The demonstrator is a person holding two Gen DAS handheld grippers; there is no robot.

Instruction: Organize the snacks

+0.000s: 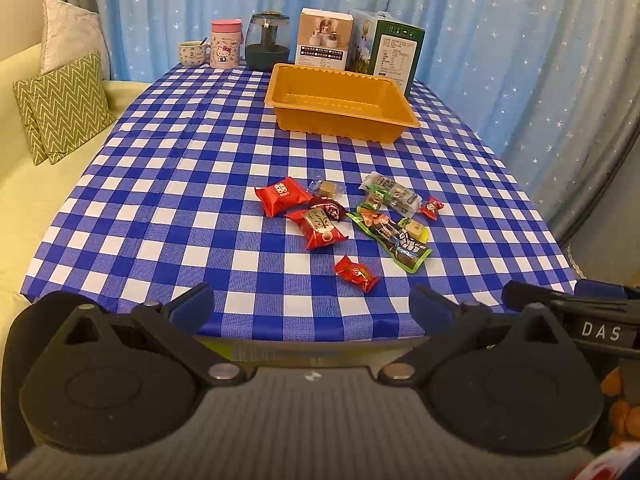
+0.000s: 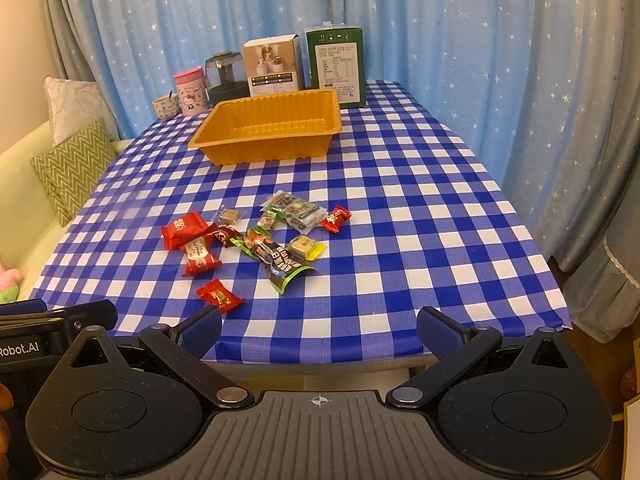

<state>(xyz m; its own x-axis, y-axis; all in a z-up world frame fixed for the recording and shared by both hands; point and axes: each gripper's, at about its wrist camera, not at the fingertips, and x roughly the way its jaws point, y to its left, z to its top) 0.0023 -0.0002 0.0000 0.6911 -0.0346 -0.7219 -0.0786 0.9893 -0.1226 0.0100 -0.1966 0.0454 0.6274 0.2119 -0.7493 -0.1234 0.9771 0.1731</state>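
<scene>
**Both grippers wait at the counter edge, snacks not yet collected**

I hold both grippers low at the near edge of the counter, which is covered with a blue and white checked cloth. The left gripper has its fingers spread wide and holds nothing. The right gripper is the same, released and empty. In my judgement this is the starting pose: wide fingers are ready to close on a small packet.

My landmark is the orange tray. It stands toward the far side of the counter and looks empty, so I think it is the place where the snacks should go. The snacks lie in a loose group between the tray and my grippers, well apart from the tray. On the left of the group is a red square packet, and a second red packet with a picture lies just in front of it. A long green and dark packet lies to the right, partly over other small sweets. One red wrapped candy lies alone, farthest from the tray and nearest to my fingers, so it seems the easiest first pick.

Behind the tray, against the starred blue curtain, stand a pink cup, a dark glass jar and two boxes. I judge these are not part of the work.
</scene>
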